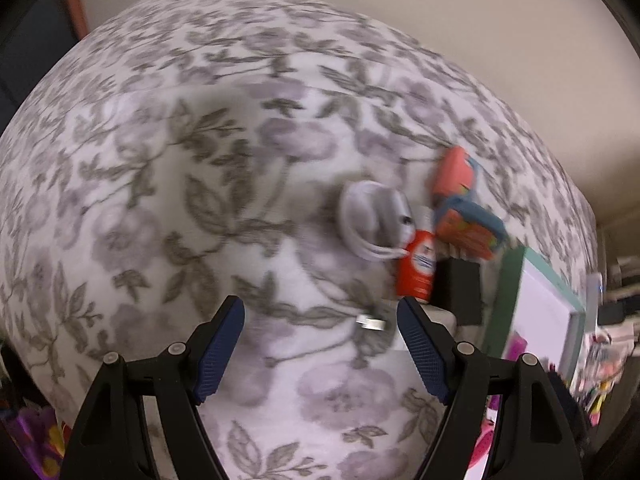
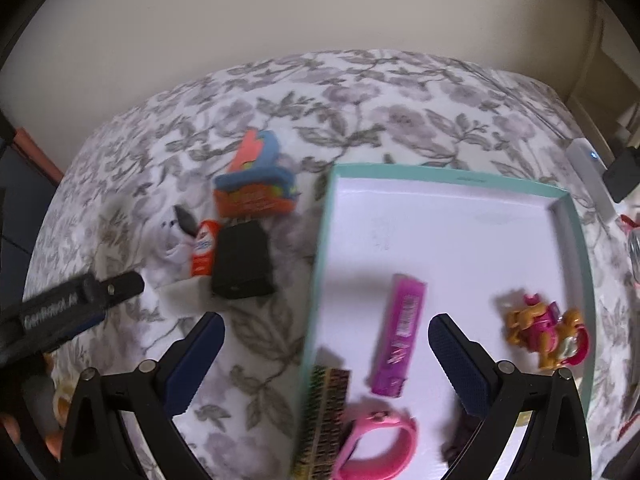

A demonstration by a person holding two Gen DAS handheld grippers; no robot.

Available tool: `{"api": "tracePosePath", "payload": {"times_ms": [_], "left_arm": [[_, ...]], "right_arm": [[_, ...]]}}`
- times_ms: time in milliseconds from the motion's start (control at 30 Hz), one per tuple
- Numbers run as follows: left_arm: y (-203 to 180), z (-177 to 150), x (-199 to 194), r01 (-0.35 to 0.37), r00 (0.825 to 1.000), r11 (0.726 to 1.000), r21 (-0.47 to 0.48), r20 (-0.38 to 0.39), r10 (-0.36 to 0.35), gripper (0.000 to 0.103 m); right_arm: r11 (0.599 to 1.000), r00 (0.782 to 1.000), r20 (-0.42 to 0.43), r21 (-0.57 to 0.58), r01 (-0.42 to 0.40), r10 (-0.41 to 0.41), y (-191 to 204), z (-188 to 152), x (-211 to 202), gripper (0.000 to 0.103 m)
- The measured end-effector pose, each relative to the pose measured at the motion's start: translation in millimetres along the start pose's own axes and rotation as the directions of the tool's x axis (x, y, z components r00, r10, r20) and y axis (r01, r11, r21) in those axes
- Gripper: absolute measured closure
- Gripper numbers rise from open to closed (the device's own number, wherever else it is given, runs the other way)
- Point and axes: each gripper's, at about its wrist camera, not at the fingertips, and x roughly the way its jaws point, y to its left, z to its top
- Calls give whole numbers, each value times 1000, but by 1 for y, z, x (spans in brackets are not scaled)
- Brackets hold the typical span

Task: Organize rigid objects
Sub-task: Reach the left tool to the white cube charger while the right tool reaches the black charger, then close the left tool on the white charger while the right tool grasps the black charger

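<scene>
On the floral bedspread (image 1: 168, 168) lie a white coiled cable (image 1: 372, 216), a small red bottle (image 1: 418, 268), a black box (image 1: 458, 292) and an orange-and-blue pouch (image 1: 468, 228). My left gripper (image 1: 320, 312) hovers open just short of them, with only the cable's plug (image 1: 370, 323) on the cloth between its fingers. My right gripper (image 2: 326, 320) hangs open above the near left edge of a teal tray (image 2: 320, 216), gripping nothing. In the tray lie a purple pack (image 2: 400, 336), a pink watch (image 2: 380, 436), a gold-and-black comb (image 2: 324, 412) and an orange-and-pink toy figure (image 2: 548, 332).
A pink-and-blue item (image 2: 256, 148) lies behind the pouch (image 2: 256, 196). In the right wrist view the left gripper (image 2: 120, 286) reaches in from the left toward the bottle (image 2: 202, 252) and the black box (image 2: 242, 264). A wall runs behind the bed; clutter sits off its right edge.
</scene>
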Motion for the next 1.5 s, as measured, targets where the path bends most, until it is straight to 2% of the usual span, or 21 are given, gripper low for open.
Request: {"api": "tracePosePath", "payload": {"times_ms": [200,300,467,767,900,1067,1267,1367,1500], "left_arm": [[-22,-5,4,61,998,995,80,-16,-60,24],[-31,-7,8,90,996,990,112,-33,-86,23],[-46,-13,9,65,998,980,187,-21,-62,24],[-56,-19,16,49,999,967,252,-21,-46,26],[-57,-19,17,53,999,966,253,-26,-48,29],[-54,-18,19,63,997,969,240,-47,-53,42],[-51,-18,19,71,997,971,230,-49,-61,42],[-45,-15,18,74,997,979,192,-51,-66,42],[-37,-10,12,57,998,983,173,-14,-56,42]], "right_arm": [[998,999,-6,51,43,-43,-17,14,-3,0],[996,999,1,80,39,-40,-24,21,-8,0],[993,998,7,104,57,-58,-31,27,-9,0],[994,999,-25,101,51,-48,-30,22,1,0],[995,999,-28,91,37,-34,-25,22,3,0],[997,1000,-22,79,13,-12,-17,23,3,0],[999,1000,-15,50,-12,13,-2,25,5,0],[999,1000,-14,35,-16,16,6,25,8,0],[998,999,-7,38,-53,53,14,28,12,0]]}}
